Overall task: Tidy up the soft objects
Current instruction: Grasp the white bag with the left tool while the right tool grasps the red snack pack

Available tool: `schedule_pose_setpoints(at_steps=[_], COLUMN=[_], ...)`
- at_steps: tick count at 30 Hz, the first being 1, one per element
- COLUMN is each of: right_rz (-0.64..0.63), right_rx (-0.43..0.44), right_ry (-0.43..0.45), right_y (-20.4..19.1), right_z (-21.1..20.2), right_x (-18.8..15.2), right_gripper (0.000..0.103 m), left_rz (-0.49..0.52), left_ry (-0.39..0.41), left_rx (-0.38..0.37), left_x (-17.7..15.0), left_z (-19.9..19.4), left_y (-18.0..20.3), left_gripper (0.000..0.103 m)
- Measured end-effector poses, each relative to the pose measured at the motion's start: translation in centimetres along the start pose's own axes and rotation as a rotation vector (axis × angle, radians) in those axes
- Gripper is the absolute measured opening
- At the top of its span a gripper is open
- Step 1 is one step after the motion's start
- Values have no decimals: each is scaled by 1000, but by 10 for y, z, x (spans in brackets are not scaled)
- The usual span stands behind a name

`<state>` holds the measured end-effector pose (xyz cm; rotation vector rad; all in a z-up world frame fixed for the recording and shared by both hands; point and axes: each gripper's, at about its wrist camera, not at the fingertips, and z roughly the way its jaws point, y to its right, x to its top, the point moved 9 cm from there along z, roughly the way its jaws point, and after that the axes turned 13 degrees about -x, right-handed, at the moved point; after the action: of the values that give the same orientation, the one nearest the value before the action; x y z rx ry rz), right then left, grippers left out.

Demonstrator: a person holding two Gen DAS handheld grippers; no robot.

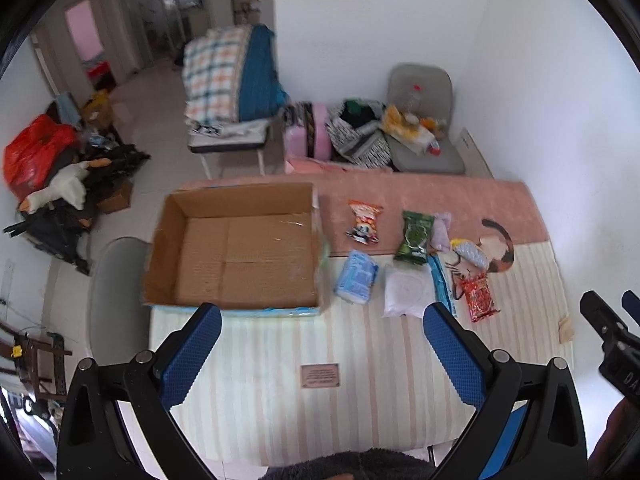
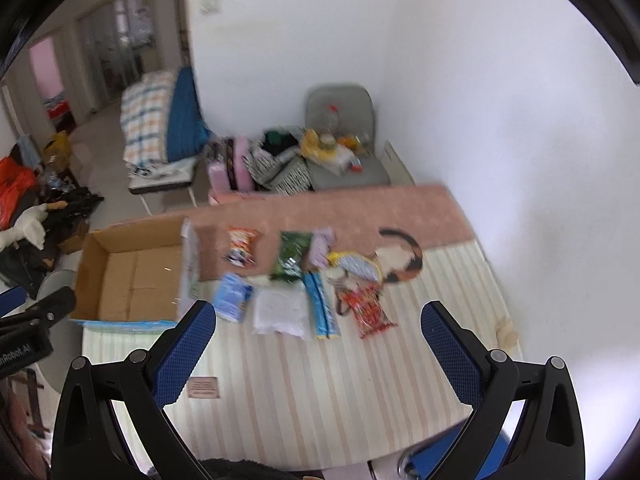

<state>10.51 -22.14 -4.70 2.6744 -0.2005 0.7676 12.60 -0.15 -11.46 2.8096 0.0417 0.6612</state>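
Left wrist view: the soft stuff is a loose cluster of crinkly packets on the table's right half, an orange snack bag (image 1: 364,222), a green packet (image 1: 416,237), a puffy blue-white pack (image 1: 357,282), a flat white pouch (image 1: 406,290) and a shiny red packet (image 1: 479,298), all lying flat and mostly just beside each other. To their left sits an open cardboard box (image 1: 236,254), plain corrugated, nothing visible inside, its near edge right at the left gripper (image 1: 322,354), whose blue textured fingers are spread wide with nothing between them. The striped cloth (image 1: 340,420) in front is bare apart from a small brown tag (image 1: 320,375). Right wrist view: a bit blurry, but same layout. The right gripper (image 2: 318,354) is also spread wide and holding nothing, hovering over the striped cloth. The red packet (image 2: 370,312) and white pouch (image 2: 280,312) are nearest it, the box (image 2: 132,272) off to the left, and a cat-shaped mat (image 2: 404,258) lies behind the packets.
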Motion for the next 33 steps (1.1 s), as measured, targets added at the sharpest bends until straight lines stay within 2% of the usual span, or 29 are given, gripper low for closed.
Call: schedule_pose_setpoints(at_steps=[3, 6, 10, 11, 12, 14, 15, 16, 17, 24, 27, 29, 33], right_rz=[13, 11, 10, 6, 9, -1, -5, -15, -21, -79, -98, -112, -146], right_rx=[-16, -11, -53, -47, -44, -51, -54, -60, -58, -35, -16, -13, 5], right_ry=[-95, -196, -334, -359, -397, -451, -471, -505, -521, -627, -636, -639, -632], right_y=[13, 23, 41, 43, 46, 51, 53, 54, 52, 44, 43, 43, 39], right_z=[60, 121, 210, 228, 249, 284, 296, 314, 323, 387, 401, 411, 433], right_x=[-3, -11, -31, -35, -42, -55, -61, -71, -76, -106, -107, -105, -98], right_gripper=[103, 103, 103, 103, 103, 103, 103, 103, 103, 103, 103, 103, 103], left_rz=[18, 119, 354, 430, 471, 635, 741, 797, 888, 1106, 1133, 1078, 753], left_ry=[-71, -145, -293, -365, -400, -485, -523, -547, -613, -841, -899, -898, -847], left_rx=[-11, -25, -27, -39, -39, -50, -39, -23, -21, 4, 29, 35, -20], left_x=[8, 13, 8, 1, -3, -21, -32, -38, -54, -96, -104, -101, -73], left_z=[48, 106, 189, 218, 232, 271, 290, 301, 321, 389, 404, 410, 408], left_y=[9, 30, 71, 84, 89, 109, 118, 120, 126, 137, 133, 129, 126], left_gripper=[103, 103, 103, 103, 103, 103, 103, 103, 103, 103, 103, 103, 84])
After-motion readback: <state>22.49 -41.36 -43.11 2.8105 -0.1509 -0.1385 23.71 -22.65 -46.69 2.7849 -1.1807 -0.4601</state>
